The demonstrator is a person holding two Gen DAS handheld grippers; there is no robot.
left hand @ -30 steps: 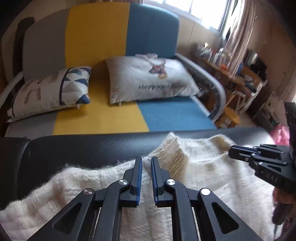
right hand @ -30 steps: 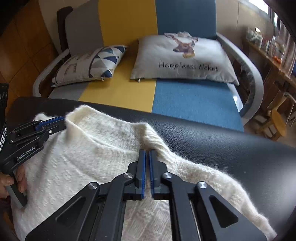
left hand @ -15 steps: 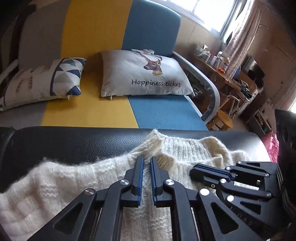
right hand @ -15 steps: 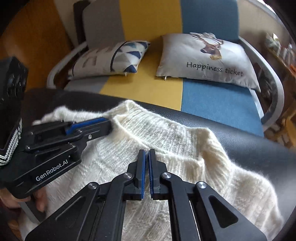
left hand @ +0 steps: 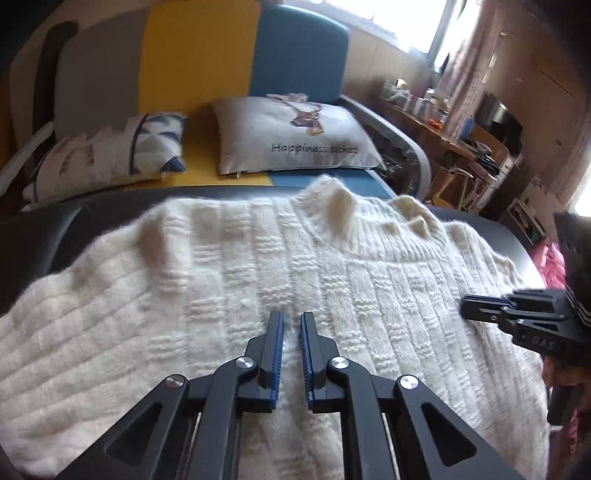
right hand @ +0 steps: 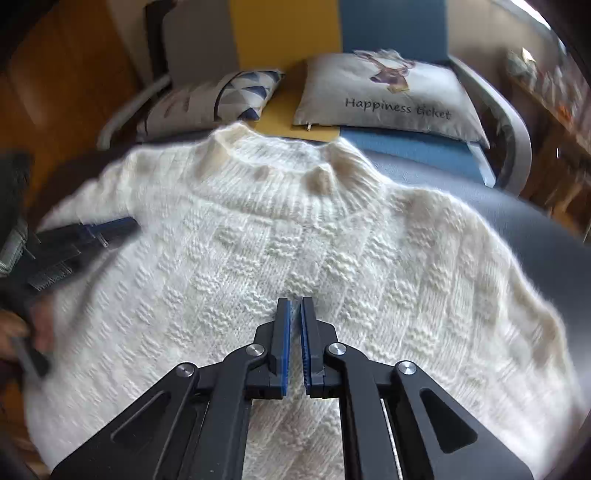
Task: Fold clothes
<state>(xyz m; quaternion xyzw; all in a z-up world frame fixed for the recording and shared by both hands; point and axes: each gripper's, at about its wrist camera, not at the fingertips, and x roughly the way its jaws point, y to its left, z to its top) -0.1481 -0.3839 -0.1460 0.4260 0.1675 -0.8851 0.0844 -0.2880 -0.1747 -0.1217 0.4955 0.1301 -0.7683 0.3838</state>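
A black leather surface (left hand: pixel 44 236) fronts a yellow, blue and grey sofa (right hand: pixel 288 33). On it a cream knit sweater (left hand: pixel 295 280) lies spread flat, collar toward the sofa. Left gripper (left hand: pixel 291 321) and right gripper (right hand: pixel 294 306) hang over it, jaws nearly closed, empty. A pillow (right hand: pixel 388 96) reads "Happiness ticket".

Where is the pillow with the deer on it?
The deer pillow lies on the striped sofa behind the white sweater, toward the right in both wrist views. The triangle-patterned pillow sits just to its left.
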